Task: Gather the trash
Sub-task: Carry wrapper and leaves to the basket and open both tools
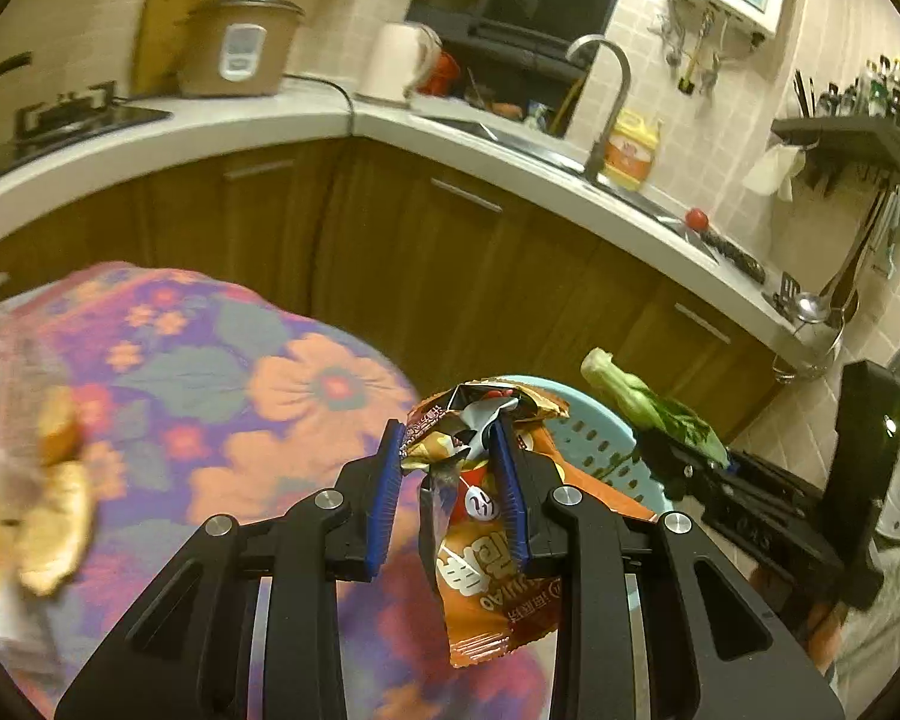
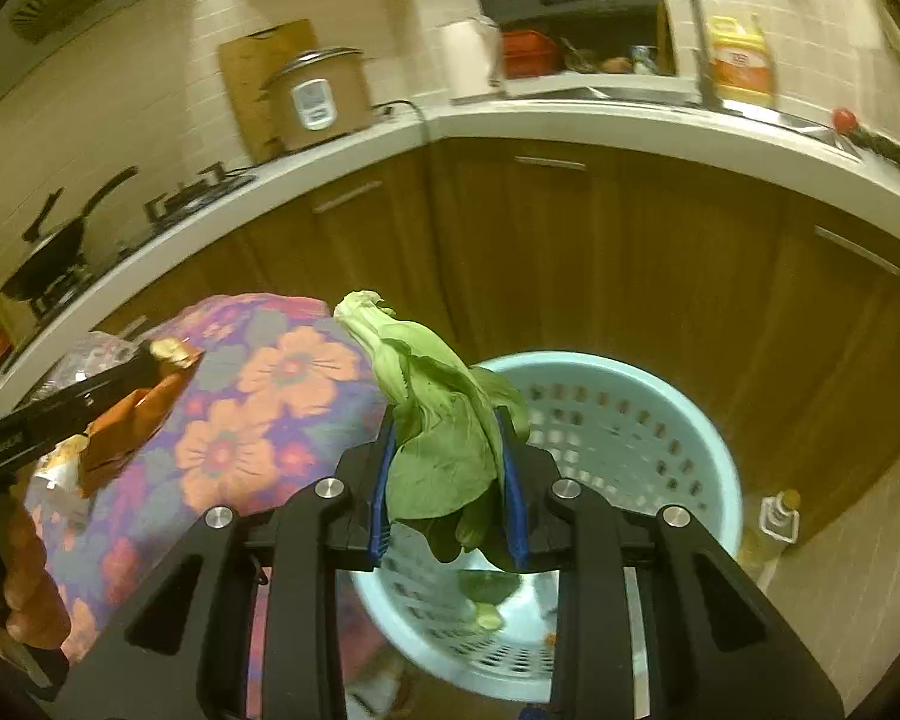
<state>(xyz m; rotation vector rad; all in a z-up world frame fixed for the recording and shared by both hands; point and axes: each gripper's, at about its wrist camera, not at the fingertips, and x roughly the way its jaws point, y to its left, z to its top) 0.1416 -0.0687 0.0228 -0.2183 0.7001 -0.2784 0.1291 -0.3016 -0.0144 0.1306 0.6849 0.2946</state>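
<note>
My left gripper (image 1: 450, 438) is shut on a crumpled orange snack wrapper (image 1: 486, 570), which hangs down between the blue pads. My right gripper (image 2: 447, 426) is shut on a green bok choy leaf (image 2: 432, 408) whose pale stalk end sticks up. Right below and beyond the right gripper stands a light blue perforated bin (image 2: 678, 414) with green scraps at its bottom. In the left wrist view the bin's rim (image 1: 594, 438) shows just behind the wrapper, with the right gripper and its bok choy (image 1: 660, 408) over it. The left gripper (image 2: 144, 372) with the wrapper appears at the left in the right wrist view.
A table with a flowered cloth (image 1: 240, 396) stands left of the bin; a plastic bag with peels (image 1: 48, 492) lies on it. Wooden cabinets (image 2: 630, 252) under a white counter (image 2: 570, 120) curve behind, with a rice cooker (image 2: 318, 99), stove, sink and faucet. A bottle (image 2: 780, 516) stands on the floor.
</note>
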